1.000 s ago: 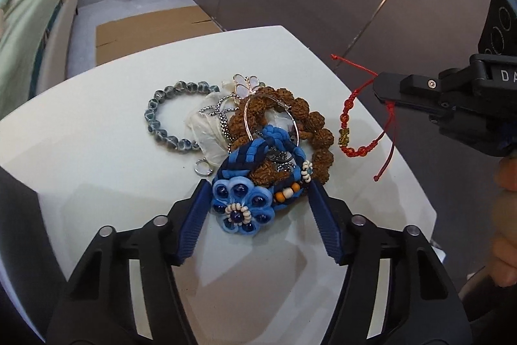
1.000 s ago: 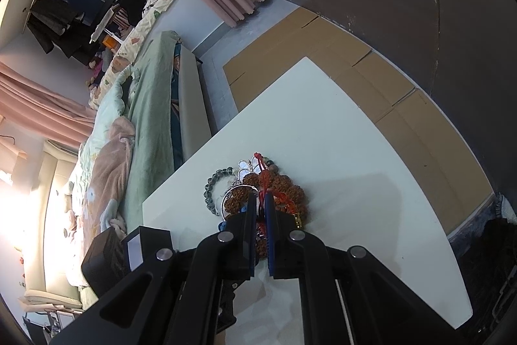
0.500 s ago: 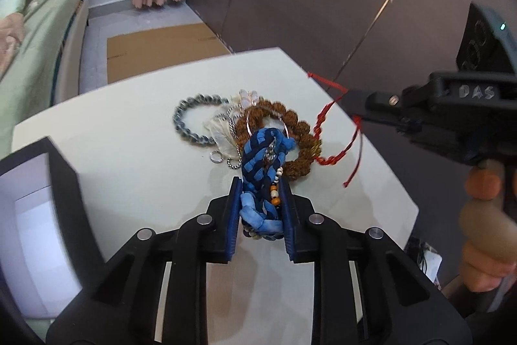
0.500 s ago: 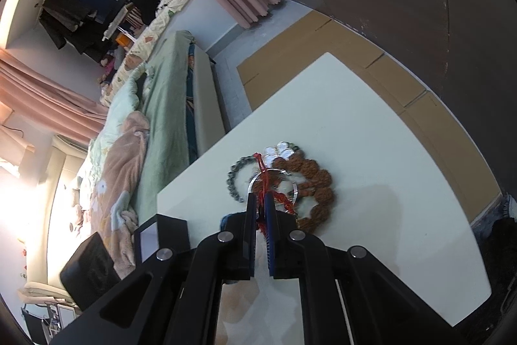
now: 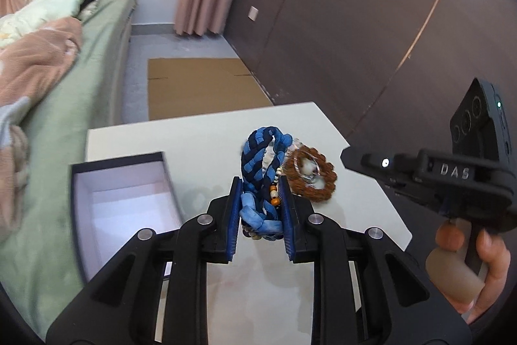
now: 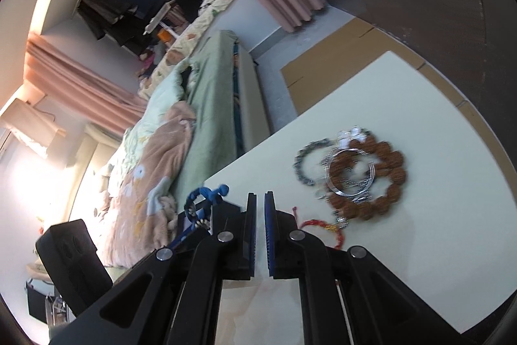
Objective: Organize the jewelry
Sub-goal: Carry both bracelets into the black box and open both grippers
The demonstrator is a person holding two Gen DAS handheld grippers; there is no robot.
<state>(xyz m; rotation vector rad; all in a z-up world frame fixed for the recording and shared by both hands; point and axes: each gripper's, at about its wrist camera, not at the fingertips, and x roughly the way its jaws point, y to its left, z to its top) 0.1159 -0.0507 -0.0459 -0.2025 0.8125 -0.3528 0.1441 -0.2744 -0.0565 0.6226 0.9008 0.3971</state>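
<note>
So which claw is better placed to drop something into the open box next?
Left, probably. The left claw already grips the blue bracelet, with the box just beside it.

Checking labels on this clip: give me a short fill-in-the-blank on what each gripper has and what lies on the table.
The left gripper is shut on the braided ____ bracelet.
The box beside it, with its lid off, has a ____ lining.
The brown bead bracelet lies on the ____.
The red cord bracelet hangs beside the ____ gripper.

Missing words: blue; white; table; right
</note>
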